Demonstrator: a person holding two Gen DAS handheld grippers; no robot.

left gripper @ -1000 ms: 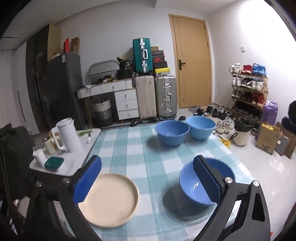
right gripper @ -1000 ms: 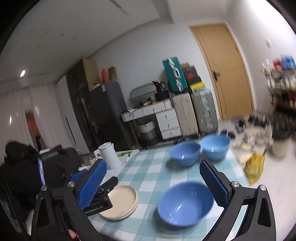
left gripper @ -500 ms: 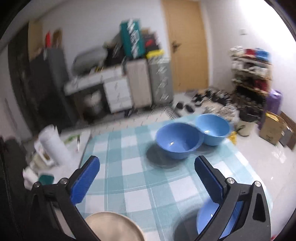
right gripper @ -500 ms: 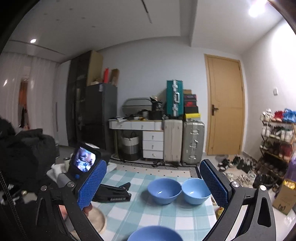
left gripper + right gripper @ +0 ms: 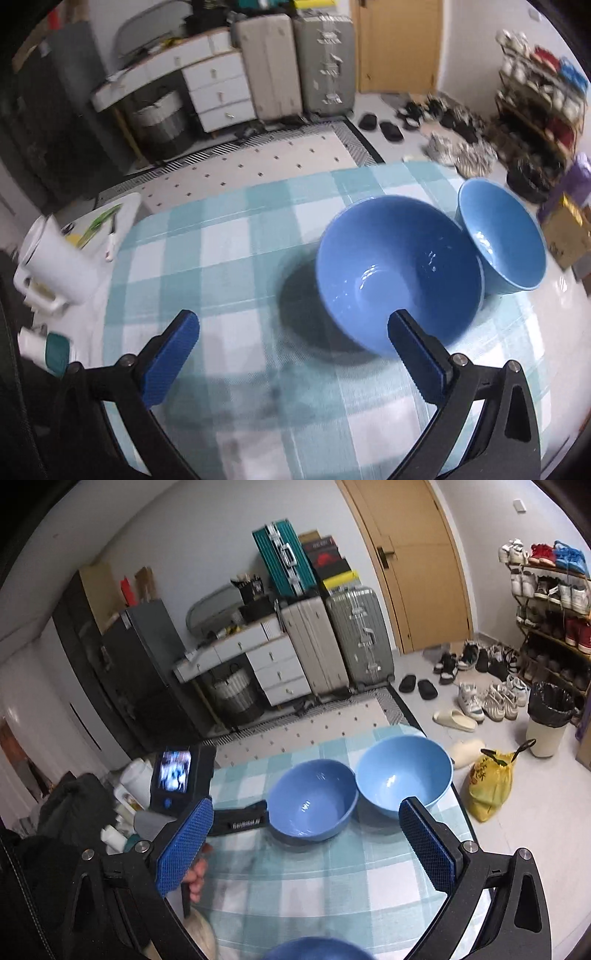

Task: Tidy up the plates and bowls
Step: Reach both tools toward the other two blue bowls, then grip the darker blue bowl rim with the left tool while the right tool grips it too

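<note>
Two blue bowls stand side by side at the far end of the teal-check table (image 5: 229, 258). In the left wrist view the darker bowl (image 5: 399, 269) is just ahead of my open left gripper (image 5: 291, 350), whose right fingertip sits at the bowl's near rim. The lighter bowl (image 5: 502, 236) touches it on the right. My right gripper (image 5: 304, 842) is open and empty above the table, behind both bowls (image 5: 310, 801) (image 5: 402, 771). One of the left gripper's fingers (image 5: 243, 821) reaches the darker bowl's left side. A third blue bowl (image 5: 314, 949) and a cream plate (image 5: 203, 934) peek in at the bottom.
A white kettle (image 5: 55, 266) and small items stand on a side table at the left. A hand (image 5: 195, 878) holds the left gripper. On the floor to the right are a yellow bag (image 5: 491, 786), a bin (image 5: 546, 723) and shoes. Suitcases (image 5: 354, 638) stand behind.
My left gripper has moved forward over the table to the far darker bowl; the plate and near bowl left its view. The right gripper tilted down toward the two far bowls.
</note>
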